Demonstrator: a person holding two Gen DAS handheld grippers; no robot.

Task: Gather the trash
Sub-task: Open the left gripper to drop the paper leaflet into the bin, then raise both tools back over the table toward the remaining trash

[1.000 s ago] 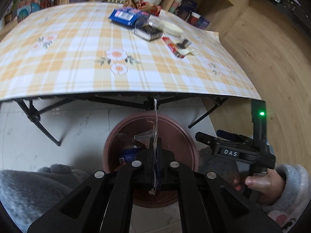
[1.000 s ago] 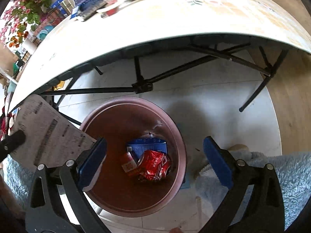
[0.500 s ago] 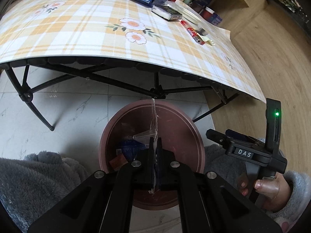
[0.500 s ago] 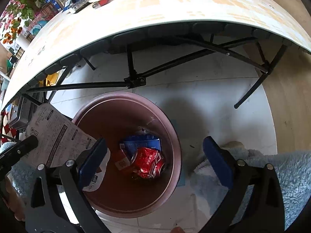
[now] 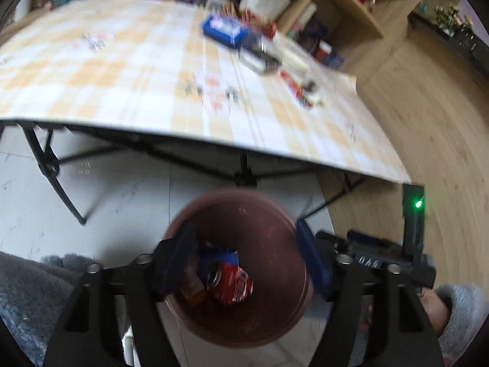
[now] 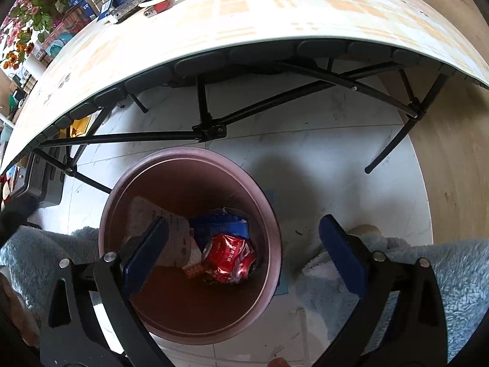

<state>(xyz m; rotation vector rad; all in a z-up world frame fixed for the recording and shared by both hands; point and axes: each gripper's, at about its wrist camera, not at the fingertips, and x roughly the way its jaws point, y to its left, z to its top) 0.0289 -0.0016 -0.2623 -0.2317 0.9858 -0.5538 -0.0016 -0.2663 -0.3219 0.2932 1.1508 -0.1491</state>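
Left wrist view. The left gripper (image 5: 244, 260) hung with its jaws spread wide and nothing between them, directly above the mouth of the brown round bin (image 5: 275, 330), which stood on pale floor tiles. Between the two blue pads lay the bin's contents: a crushed red can (image 5: 233, 283), a blue wrapper (image 5: 218, 255) just behind it, and a small orange packet (image 5: 191, 289) beside the left pad. Ahead of the jaws stood the folding table (image 5: 91, 70), covered by an orange-checked cloth; well beyond the fingertips and to their right, a blue packet (image 5: 224, 29) and further blurred litter (image 5: 302, 88) lay on it. To the right of the right jaw, part of the right gripper (image 5: 394, 263) showed, with a green light lit on its upright post.

Right wrist view. The right gripper (image 6: 244, 253) also stood released and empty, its left pad over the bin (image 6: 269, 202) and its right pad outside the rim. Between the pads lay the crushed red can (image 6: 229, 258), the blue wrapper (image 6: 218, 227) behind it, and a white printed paper (image 6: 171, 232) leaning on the inner wall just beside the left pad. The small orange packet (image 6: 193, 270) touched the can. Ahead of the jaws, the table's black frame (image 6: 211, 131) crossed the view.
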